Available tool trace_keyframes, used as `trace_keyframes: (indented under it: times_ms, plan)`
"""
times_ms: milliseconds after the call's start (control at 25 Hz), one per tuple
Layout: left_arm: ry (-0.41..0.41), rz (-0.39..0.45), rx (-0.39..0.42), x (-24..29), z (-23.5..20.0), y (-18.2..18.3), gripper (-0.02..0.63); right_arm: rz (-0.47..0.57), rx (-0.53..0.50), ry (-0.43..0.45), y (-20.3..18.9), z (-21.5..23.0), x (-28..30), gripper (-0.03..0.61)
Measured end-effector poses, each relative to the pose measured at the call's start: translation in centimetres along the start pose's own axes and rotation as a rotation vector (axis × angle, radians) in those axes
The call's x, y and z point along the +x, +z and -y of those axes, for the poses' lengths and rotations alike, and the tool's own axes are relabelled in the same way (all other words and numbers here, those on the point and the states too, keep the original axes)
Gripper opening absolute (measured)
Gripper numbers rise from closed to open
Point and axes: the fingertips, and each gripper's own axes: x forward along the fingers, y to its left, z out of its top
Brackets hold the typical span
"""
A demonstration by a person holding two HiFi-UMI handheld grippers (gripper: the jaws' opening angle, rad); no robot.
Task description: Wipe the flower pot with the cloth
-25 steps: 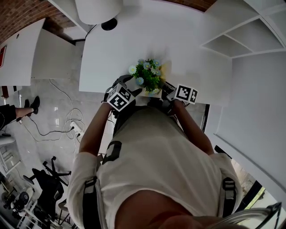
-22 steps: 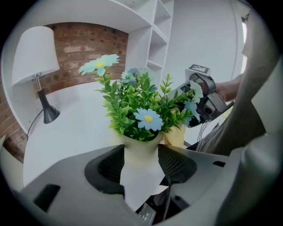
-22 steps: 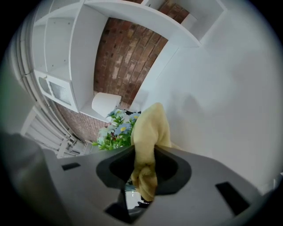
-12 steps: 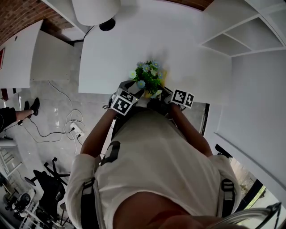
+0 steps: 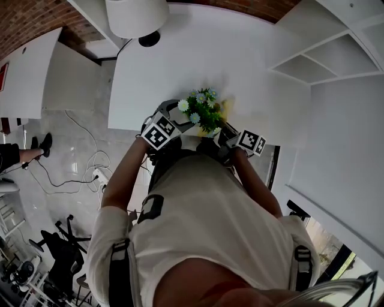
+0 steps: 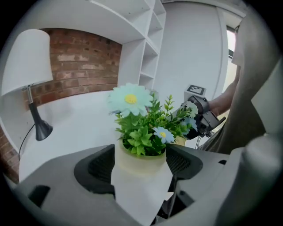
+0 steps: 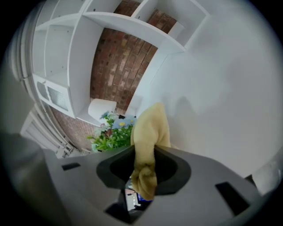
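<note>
White table (image 5: 180,72), pot (image 6: 141,162), apparently yellow cloth (image 7: 148,132)

This looks like an office or studio workroom. A wide white worktop (image 5: 180,66) fills the upper middle of the head view, with a white-shaded desk lamp (image 5: 137,15) at its top edge. Built-in white shelving (image 5: 318,60) runs along the upper right, and a bare brick wall (image 6: 84,70) stands behind. On the pale tiled floor (image 5: 66,120) at the left, loose cables (image 5: 78,150) lead to a power strip (image 5: 99,175), and a black swivel chair (image 5: 60,252) sits at lower left.
</note>
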Motion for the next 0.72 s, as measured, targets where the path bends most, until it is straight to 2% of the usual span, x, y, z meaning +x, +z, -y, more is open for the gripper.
trace_keyframes:
  times_ms: [80,160,320,400,520,560,600,640,720]
  plan:
    - [-0.038,0.0,0.036,1.1,0.4,-0.1,0.348,0.012,0.013,0.033,-0.1,-1.1,-0.4,0.11]
    - [-0.049,0.014,0.025,1.9,0.9,-0.4,0.35,0.016,0.019,0.03,-0.7,-1.1,-0.5,0.11]
    - [0.03,0.096,-0.044,1.8,0.5,0.4,0.348,0.054,0.047,-0.024,-1.2,0.6,0.1,0.112]
    - [0.074,0.115,-0.153,1.6,0.3,0.1,0.348,0.071,0.053,-0.043,-1.4,1.3,0.3,0.11]
    - [0.103,0.133,-0.385,1.6,0.1,-1.2,0.348,0.074,0.04,-0.095,-2.1,2.5,0.4,0.111]
    - [0.104,0.141,-0.423,1.5,0.1,-1.4,0.348,0.07,0.044,-0.114,-2.3,3.0,0.4,0.111]
    - [0.102,0.146,-0.423,1.3,0.1,-1.5,0.348,0.066,0.049,-0.131,-2.5,3.4,0.4,0.112]
    - [0.097,0.145,-0.389,1.1,0.1,-1.4,0.35,0.062,0.052,-0.144,-2.6,3.7,0.4,0.113]
    - [0.07,0.134,-0.27,0.6,0.0,-0.9,0.35,0.053,0.05,-0.154,-2.4,4.0,0.7,0.112]
